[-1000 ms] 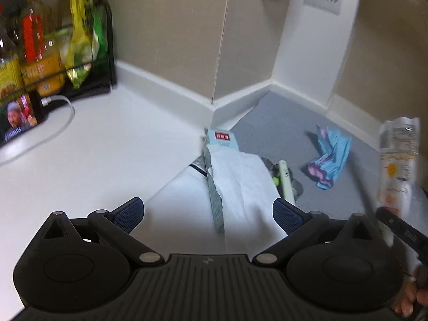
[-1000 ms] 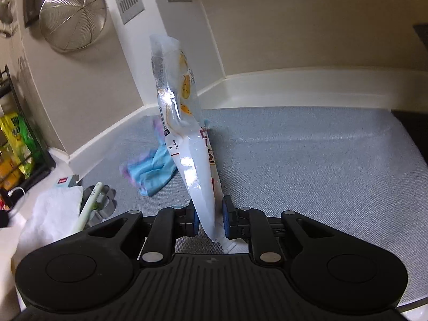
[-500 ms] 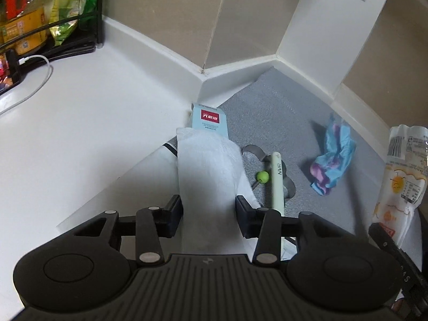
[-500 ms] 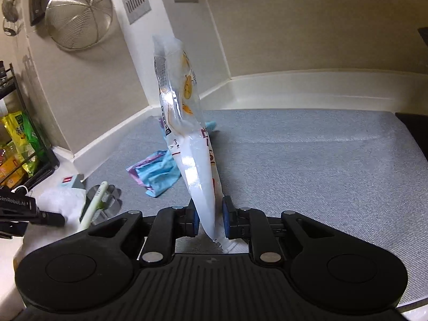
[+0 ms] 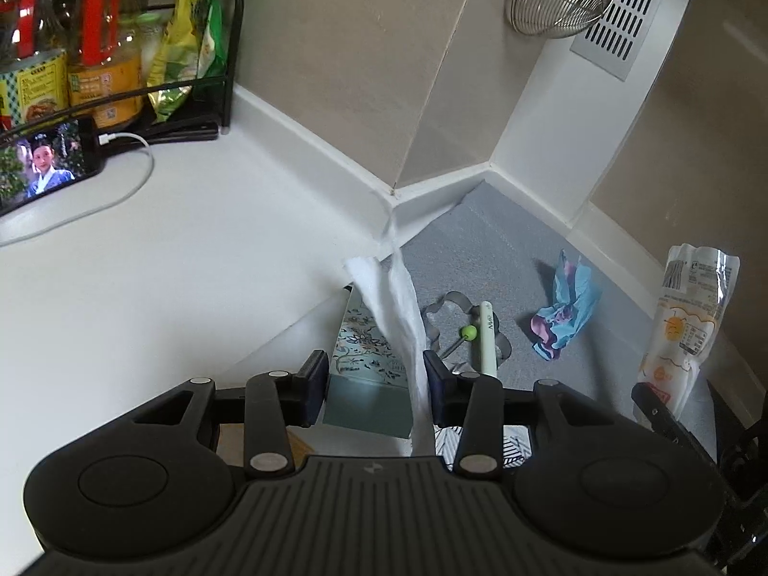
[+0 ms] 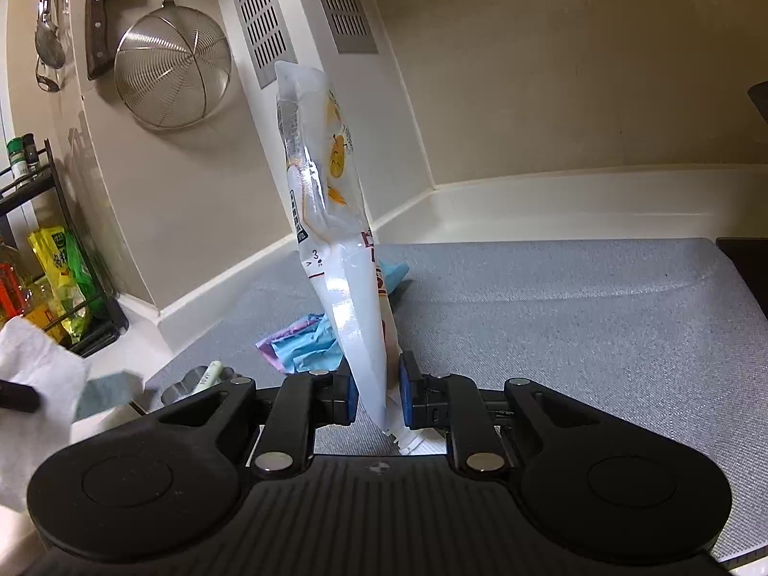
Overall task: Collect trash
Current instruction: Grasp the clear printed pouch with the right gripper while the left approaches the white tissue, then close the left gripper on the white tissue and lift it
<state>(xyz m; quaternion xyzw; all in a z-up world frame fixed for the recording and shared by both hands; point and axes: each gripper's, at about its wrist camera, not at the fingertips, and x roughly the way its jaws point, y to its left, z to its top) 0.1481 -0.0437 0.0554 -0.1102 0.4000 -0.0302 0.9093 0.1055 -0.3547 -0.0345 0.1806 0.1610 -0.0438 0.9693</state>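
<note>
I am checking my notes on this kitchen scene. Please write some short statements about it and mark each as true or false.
1. The right gripper holds a clear plastic bag. True.
2. The left gripper is empty. False: a white tissue hangs between its fingers.
3. The crumpled blue wrapper lies on the grey mat. True.
4. The wire strainer lies on the counter. False: it hangs on the wall.

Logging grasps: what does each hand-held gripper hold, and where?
Left hand-held gripper: tissue, lower end. Right hand-held gripper: plastic wrapper, near its bottom edge.
</note>
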